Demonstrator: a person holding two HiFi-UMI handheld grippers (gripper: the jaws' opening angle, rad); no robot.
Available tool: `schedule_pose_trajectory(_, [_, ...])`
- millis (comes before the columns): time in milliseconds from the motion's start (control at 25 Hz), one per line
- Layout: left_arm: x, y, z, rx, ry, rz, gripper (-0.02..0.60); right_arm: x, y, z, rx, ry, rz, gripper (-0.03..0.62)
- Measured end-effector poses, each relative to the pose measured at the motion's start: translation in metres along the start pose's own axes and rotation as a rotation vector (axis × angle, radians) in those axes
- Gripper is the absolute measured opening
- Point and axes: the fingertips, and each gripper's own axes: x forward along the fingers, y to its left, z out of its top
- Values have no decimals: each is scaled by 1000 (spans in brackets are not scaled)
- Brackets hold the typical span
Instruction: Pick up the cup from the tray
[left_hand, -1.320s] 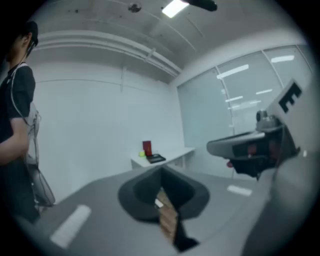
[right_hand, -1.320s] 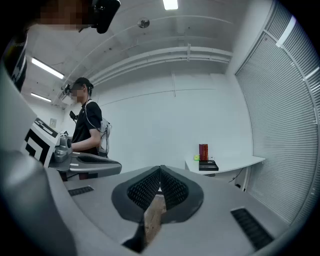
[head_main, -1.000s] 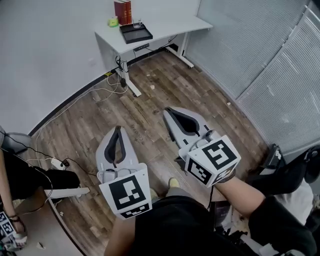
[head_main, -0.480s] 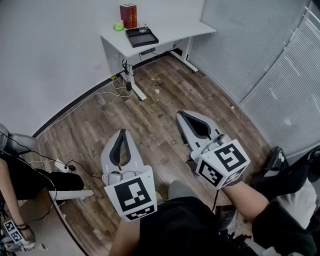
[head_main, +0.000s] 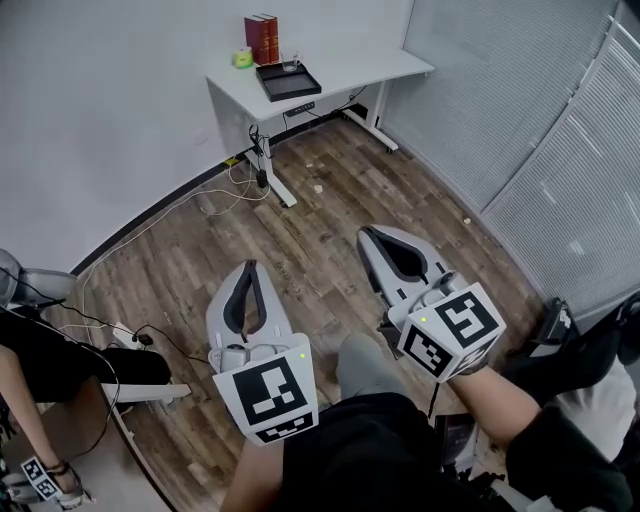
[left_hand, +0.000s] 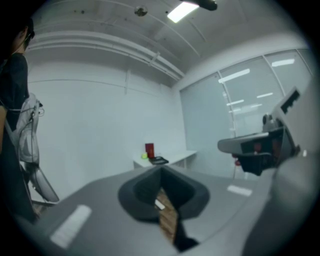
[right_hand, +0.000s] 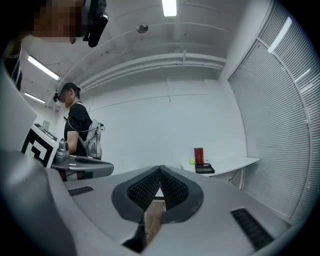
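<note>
A small clear cup (head_main: 290, 64) stands at the far end of a black tray (head_main: 288, 83) on a white desk (head_main: 345, 62) across the room. Both grippers are held low over the wood floor, far from the desk. My left gripper (head_main: 250, 267) and my right gripper (head_main: 367, 234) point toward it, jaws shut with nothing between them. In the left gripper view the shut tips (left_hand: 161, 169) sit below the distant tray (left_hand: 159, 160). From the right gripper (right_hand: 160, 168) the tray (right_hand: 205, 170) lies far off to the right; the cup is too small to make out there.
Red books (head_main: 263, 38) and a small green object (head_main: 242, 58) stand beside the tray. Cables (head_main: 215, 190) and a power strip (head_main: 122, 333) lie on the floor at left. A seated person (head_main: 60, 365) is at far left; blinds (head_main: 560, 190) line the right.
The desk and tray have slid down and to the right in the head view and look slightly nearer. Both grippers have shifted a little to the right and stay shut.
</note>
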Motion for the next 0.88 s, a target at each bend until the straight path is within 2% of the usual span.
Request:
schedule_pose_trajectory(520, [16, -6, 2, 5, -7, -33, 2, 1, -13, -3, -2, -1, -23, 14])
schedule_pose_trajectory(880, [51, -2, 9, 34, -24, -5, 2, 34, -39, -5, 14, -17, 5, 14])
